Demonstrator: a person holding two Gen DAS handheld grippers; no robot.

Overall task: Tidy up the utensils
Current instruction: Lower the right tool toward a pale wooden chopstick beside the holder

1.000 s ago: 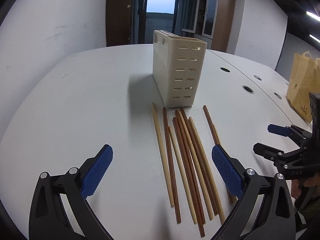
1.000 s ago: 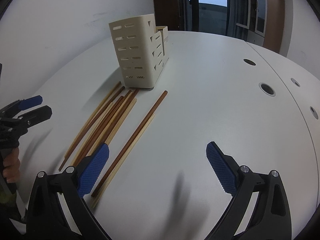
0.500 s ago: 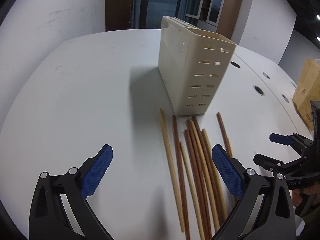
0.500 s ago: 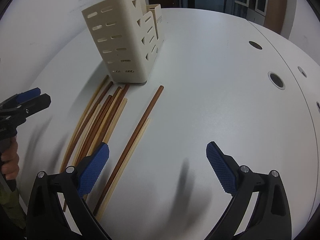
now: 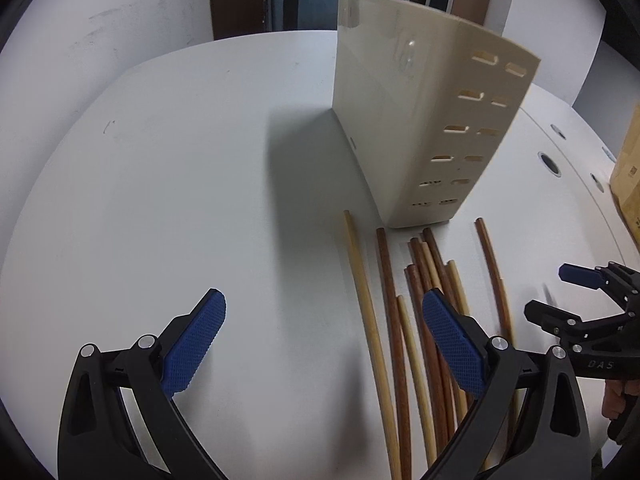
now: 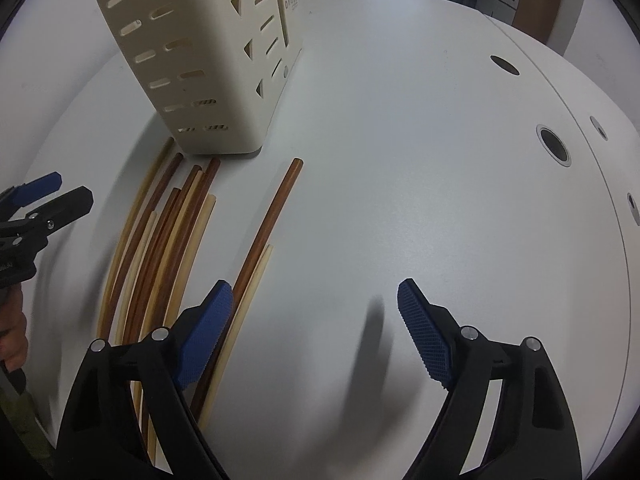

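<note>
So the chopsticks point(image 5: 404, 320) are all lying loose on the table point(image 5: 180, 184) right in front of the caddy point(image 5: 420, 120), with the left gripper point(image 5: 320, 344) spread wide over bare table beside them and the right gripper point(image 6: 316, 336), jaws just closing a bit, still apart with nothing in them.

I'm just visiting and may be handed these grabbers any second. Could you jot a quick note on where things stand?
Left gripper: open, empty, over the table beside the chopsticks.
Right gripper: open, empty, jaws just been closing a little, nothing between them.
Chopsticks lie loose in front of the cream utensil holder, one pair apart to the right.
Done: nothing picked up yet.
Left: move every chopstick into the holder.
</note>
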